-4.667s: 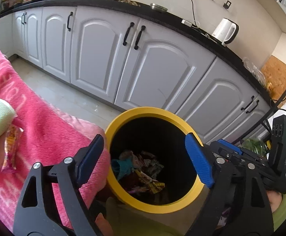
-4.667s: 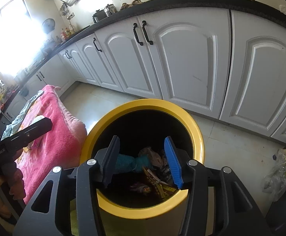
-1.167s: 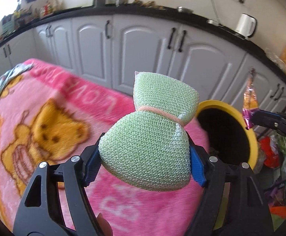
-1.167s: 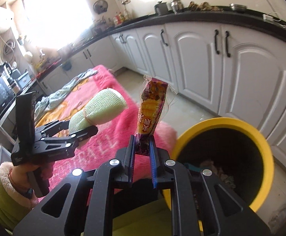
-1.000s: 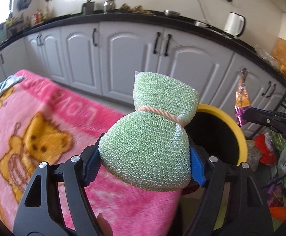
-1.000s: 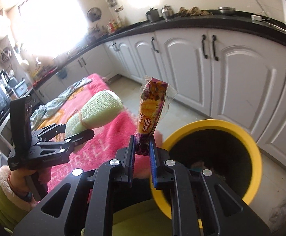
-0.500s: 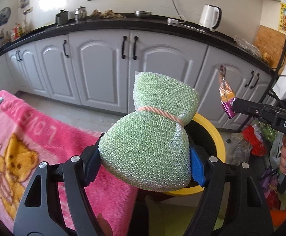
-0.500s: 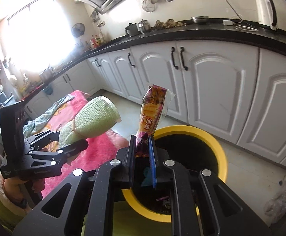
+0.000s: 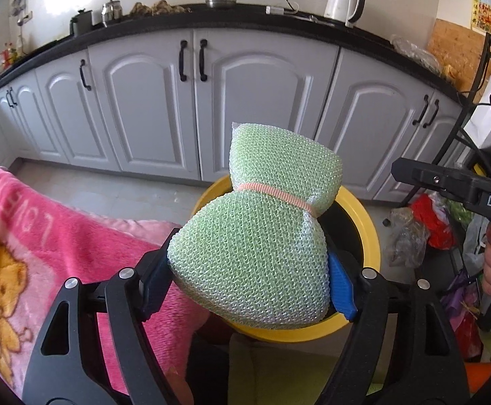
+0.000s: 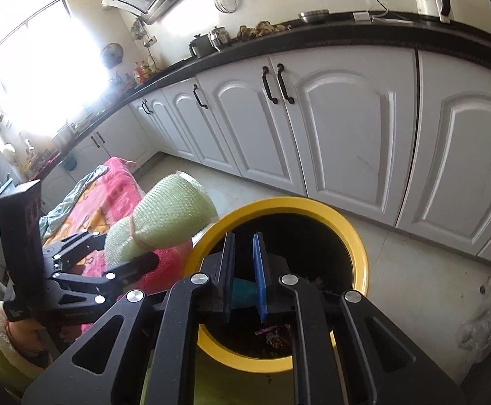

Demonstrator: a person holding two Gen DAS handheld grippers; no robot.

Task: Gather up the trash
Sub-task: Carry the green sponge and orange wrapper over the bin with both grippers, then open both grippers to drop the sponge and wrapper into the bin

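currently left gripper (image 9: 245, 290) jaws clamp green scrubber (image 9: 262, 233) over yellow bin (image 10: 357, 246); right gripper (image 10: 245, 270) jaws narrow, empty. risk: off-centre release bounces it off the rim.

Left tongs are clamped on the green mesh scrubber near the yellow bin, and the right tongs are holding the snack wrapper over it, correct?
Not quite. The right tongs hold nothing: the right wrist view shows only a narrow bare gap between their jaws above the yellow bin. The rest is right: the left tongs are clamped on the green mesh scrubber by the bin's rim.
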